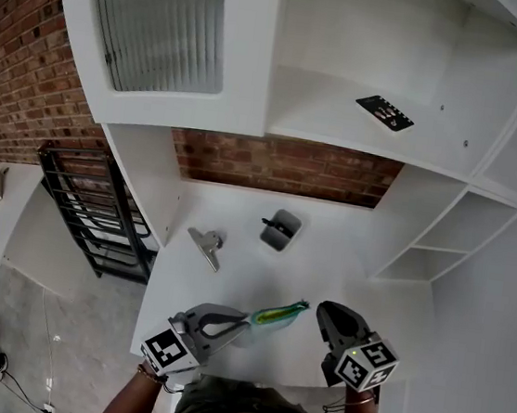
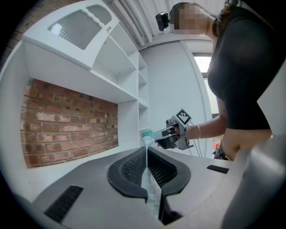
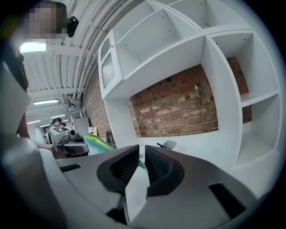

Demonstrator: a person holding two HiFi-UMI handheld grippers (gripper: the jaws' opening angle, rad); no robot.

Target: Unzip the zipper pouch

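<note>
Two grey hand-held tools, each carrying a cube of square markers, meet above the near edge of a white table, worked by a person in a dark top. The left gripper has its ribbed black pads pressed flat together on one end of a green-and-yellow zipper pouch, the pale fabric running back between the jaws. The pouch is held clear of the tabletop and spans the space between the two tools, its teal tip pointing away from the left gripper toward the other. The right gripper, just beside that tip, is all but closed: only a thin slit shows between its pads, with a pale strip lying in the slit and a sliver of the pouch's teal end at the mouth of the jaws.

Beyond the left gripper, well apart from it, a silver metal binder clip lies on the table. Farther back, ahead of the gap between the tools, sits a small grey holder with a black object in it. Off to the left gripper's outer side, beyond the table's edge, stands a black metal rack. Behind everything runs a red brick wall, framed by white shelving; a flat black card rests on the shelf above, next to a cabinet door of ribbed glass.
</note>
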